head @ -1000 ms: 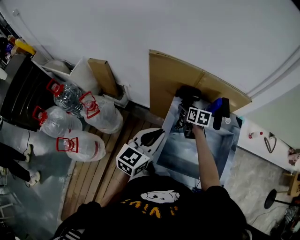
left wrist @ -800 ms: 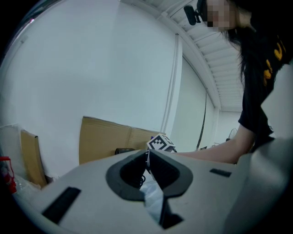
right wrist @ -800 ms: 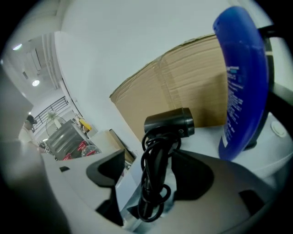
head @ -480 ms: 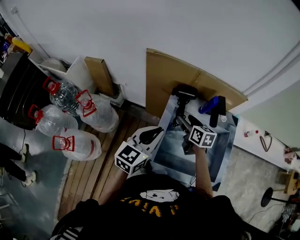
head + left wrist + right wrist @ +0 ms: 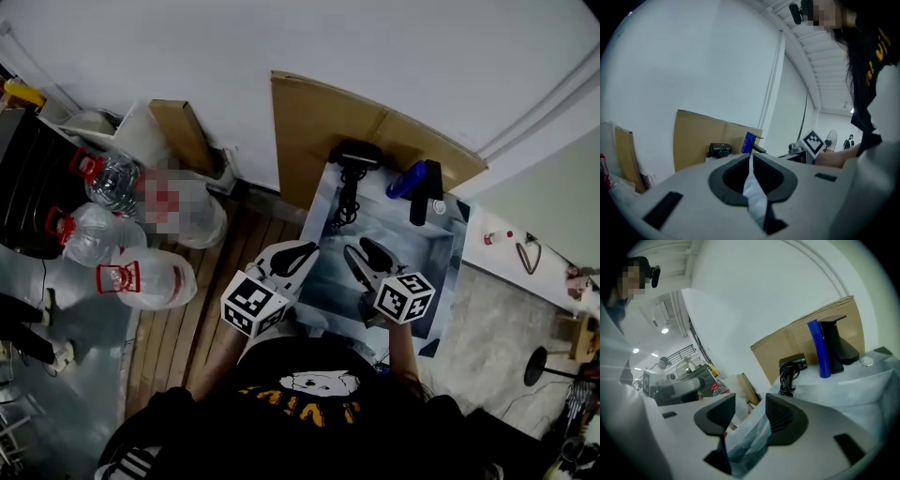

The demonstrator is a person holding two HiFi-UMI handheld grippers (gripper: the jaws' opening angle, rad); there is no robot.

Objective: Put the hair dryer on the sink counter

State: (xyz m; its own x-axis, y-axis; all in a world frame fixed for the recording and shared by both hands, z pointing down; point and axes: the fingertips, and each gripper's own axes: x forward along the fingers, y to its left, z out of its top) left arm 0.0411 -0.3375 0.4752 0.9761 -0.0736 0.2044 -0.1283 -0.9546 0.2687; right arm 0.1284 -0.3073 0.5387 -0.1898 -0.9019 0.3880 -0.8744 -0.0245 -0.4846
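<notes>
Looks pretty much done to me. The hair dryer (image 5: 354, 155) is lying on the sink counter (image 5: 380, 183) at its back left corner, right up against the cardboard (image 5: 309, 122) that leans on the wall. Its cord (image 5: 347, 202) is bunched just in front of it and seems to trail toward the basin (image 5: 394, 248). Can't tell if it actually hangs over the edge.

Neither tool has hold of it. The right gripper (image 5: 360, 251) is over the front of the basin, well apart from the dryer. Its jaws have just been closing but there's still a gap, with nothing between them. The left gripper (image 5: 314, 248) is at the front left edge of the counter, jaws pressed together and empty.

The tap (image 5: 429, 192) and blue bottle (image 5: 405, 180) stand at the back right, well apart from the dryer.

What's left? Maybe tidying the cord so it can't drag the dryer in, otherwise nothing I can see.
</notes>
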